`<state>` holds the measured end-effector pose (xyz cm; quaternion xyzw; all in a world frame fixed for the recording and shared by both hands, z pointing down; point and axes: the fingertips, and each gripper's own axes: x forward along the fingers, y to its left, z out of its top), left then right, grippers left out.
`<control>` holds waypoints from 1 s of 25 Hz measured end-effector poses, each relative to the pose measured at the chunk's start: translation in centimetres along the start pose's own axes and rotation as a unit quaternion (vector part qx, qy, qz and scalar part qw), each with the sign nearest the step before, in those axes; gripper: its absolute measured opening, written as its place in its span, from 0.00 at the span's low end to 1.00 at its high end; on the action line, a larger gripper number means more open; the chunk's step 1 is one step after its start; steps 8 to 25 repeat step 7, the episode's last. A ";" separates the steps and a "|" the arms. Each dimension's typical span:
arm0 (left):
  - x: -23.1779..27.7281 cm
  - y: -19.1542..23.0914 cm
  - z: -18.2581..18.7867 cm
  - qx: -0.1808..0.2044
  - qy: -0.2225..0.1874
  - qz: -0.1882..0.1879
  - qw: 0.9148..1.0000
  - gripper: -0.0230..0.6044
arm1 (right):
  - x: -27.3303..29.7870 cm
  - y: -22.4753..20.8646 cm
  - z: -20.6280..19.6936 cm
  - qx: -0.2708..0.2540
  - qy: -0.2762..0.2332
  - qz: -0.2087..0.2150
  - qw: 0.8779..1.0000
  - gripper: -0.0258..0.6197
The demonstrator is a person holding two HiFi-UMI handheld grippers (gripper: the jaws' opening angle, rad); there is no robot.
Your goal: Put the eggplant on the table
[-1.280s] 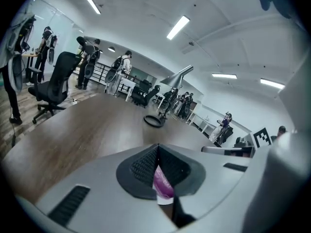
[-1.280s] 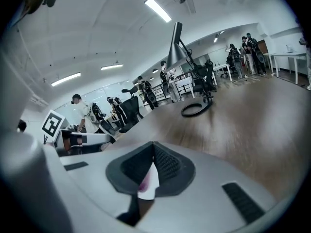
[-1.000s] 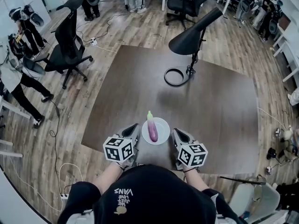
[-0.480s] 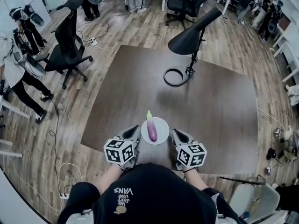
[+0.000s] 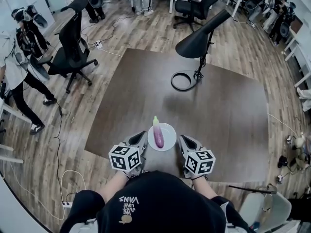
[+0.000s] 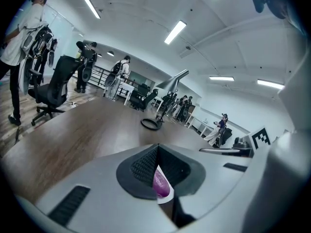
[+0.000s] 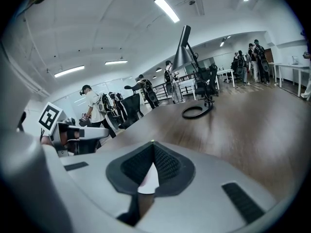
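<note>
A purple eggplant (image 5: pixel 159 134) with a green stem lies on a small white plate (image 5: pixel 168 141) near the front edge of the dark brown table (image 5: pixel 146 91). My left gripper (image 5: pixel 141 141) rests just left of the plate and my right gripper (image 5: pixel 183 143) just right of it. Both are shut, tips touching, with nothing held. In the left gripper view a sliver of the eggplant (image 6: pixel 160 184) and plate shows through the gap behind the closed jaws. In the right gripper view only a bit of the white plate (image 7: pixel 148 183) shows.
A black desk lamp (image 5: pixel 199 38) with a ring base (image 5: pixel 183 80) stands at the table's far side. Black office chairs (image 5: pixel 73 42) and several people stand around on the wooden floor. Cables lie on the floor at left.
</note>
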<state>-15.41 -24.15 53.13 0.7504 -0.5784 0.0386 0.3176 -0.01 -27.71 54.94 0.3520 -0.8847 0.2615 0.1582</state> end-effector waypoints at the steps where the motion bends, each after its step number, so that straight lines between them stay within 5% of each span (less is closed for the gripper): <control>1: 0.0 -0.1 0.0 0.000 0.001 0.000 1.000 0.05 | 0.0 0.0 0.1 -0.001 0.000 0.000 1.000 0.07; 25: -0.2 -0.2 -0.4 0.000 0.007 0.003 1.000 0.05 | -0.4 0.2 0.2 -0.006 0.001 0.000 1.000 0.07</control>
